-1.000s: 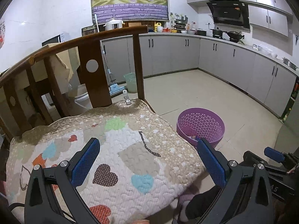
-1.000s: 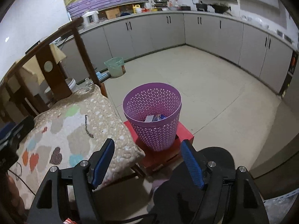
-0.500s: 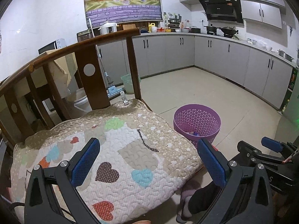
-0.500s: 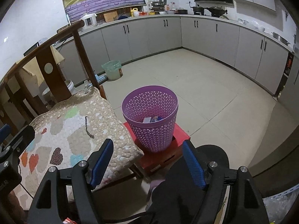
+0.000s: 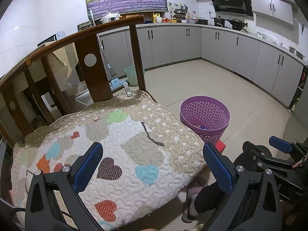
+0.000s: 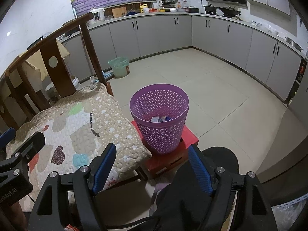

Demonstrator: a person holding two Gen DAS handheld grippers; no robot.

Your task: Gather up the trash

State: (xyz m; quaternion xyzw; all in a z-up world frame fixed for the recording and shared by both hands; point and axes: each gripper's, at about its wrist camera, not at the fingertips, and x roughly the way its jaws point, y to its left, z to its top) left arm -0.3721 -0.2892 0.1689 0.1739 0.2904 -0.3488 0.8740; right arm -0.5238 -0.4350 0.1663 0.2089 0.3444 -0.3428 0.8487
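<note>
A purple perforated waste basket (image 6: 159, 119) stands on a red box (image 6: 189, 140) on the floor, with a few wrappers (image 6: 160, 118) at its bottom. In the left wrist view the same basket (image 5: 205, 120) sits beyond the right edge of a chair's quilted heart-pattern cushion (image 5: 107, 144). My left gripper (image 5: 152, 163) hovers over the cushion's front half, open and holding nothing. Nearer than the basket, my right gripper (image 6: 152, 163) stands open and empty above the cushion's corner and a person's dark trouser leg. The right gripper (image 5: 279, 148) also shows at the lower right of the left wrist view.
The wooden chair back (image 5: 92, 63) rises behind the cushion. A small metal clip (image 5: 127, 90) lies at the cushion's far edge. A green bucket (image 6: 119, 67) and a mop (image 5: 115, 80) stand by the grey kitchen cabinets (image 6: 173, 32). Pale tiled floor (image 6: 221, 88) spreads beyond the basket.
Both views have shifted slightly: the basket and cushion sit a little lower and farther off, and the kitchen counters show more fully. Both grippers stay open and empty.
</note>
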